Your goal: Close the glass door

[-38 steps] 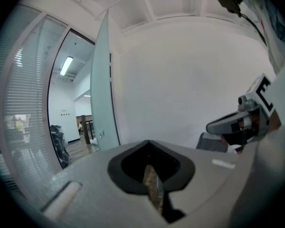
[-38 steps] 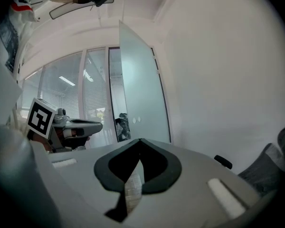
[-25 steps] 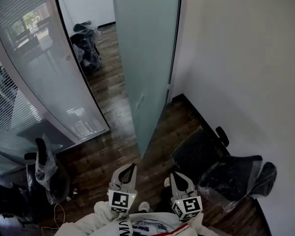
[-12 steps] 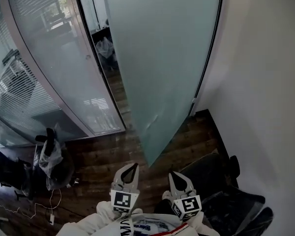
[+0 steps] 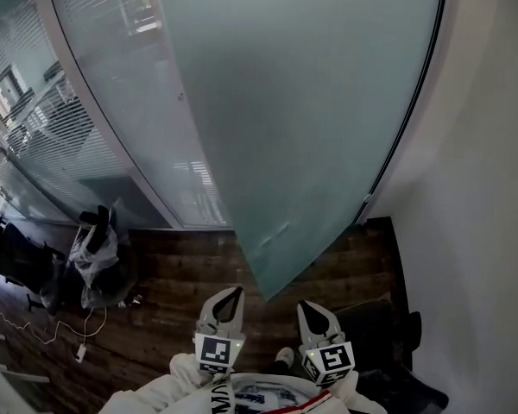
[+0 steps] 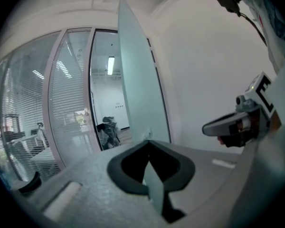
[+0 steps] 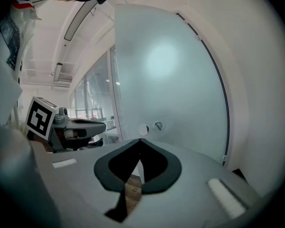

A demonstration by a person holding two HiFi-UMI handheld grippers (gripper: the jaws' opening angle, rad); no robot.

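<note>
Facing glass door (image 5: 311, 128), wrapped chair (image 5: 93, 253) left, black chair (image 5: 375, 317) right

Head view: dark wood floor (image 5: 164, 283) spans 6 to 8 o'clock. Plastic-wrapped black chair (image 5: 95, 253) at 8, white cable (image 5: 80, 348) lying on the floor just below it. Second black chair (image 5: 375, 317) at 5, next to the white wall (image 5: 492, 188) at 3. Curved frosted partition (image 5: 112, 102) with blind stripes at 10. Left gripper view: ceiling strip light (image 6: 110, 65) at 11.
</note>
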